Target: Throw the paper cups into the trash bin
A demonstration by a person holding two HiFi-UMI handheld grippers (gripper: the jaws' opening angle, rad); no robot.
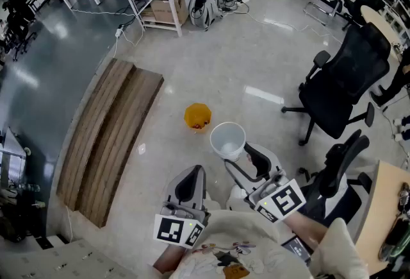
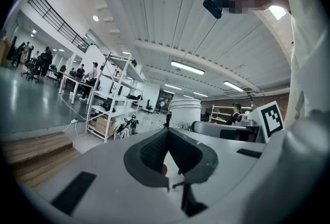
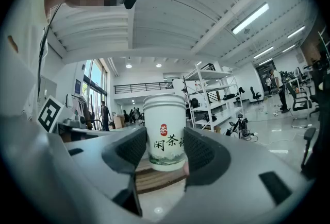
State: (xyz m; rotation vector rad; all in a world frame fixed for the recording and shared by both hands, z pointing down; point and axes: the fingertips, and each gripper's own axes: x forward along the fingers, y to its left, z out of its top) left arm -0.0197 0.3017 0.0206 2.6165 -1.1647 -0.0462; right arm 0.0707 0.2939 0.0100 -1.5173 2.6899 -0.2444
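Looks like the carry step, nothing dropped yet. Got a white paper cup [image 1: 227,138] pinched upright between the spread-wide jaws of the right gripper [image 1: 243,159], held up off the floor [image 1: 256,66], just below centre of the head view. Left gripper [image 2: 166,135] tagging along at the lower left of that, jaws closed tip to tip and holding nothing. Can see an orange bin [image 1: 197,115] on the floor just up and left of the cup, near but not underneath it, with something reddish inside; guessing the target. Next up, probably: swing the cup up-left until right over the orange opening, then let go. Smallish opening by the look of it, so worth lining up before releasing. Can't spot any other cups from here.
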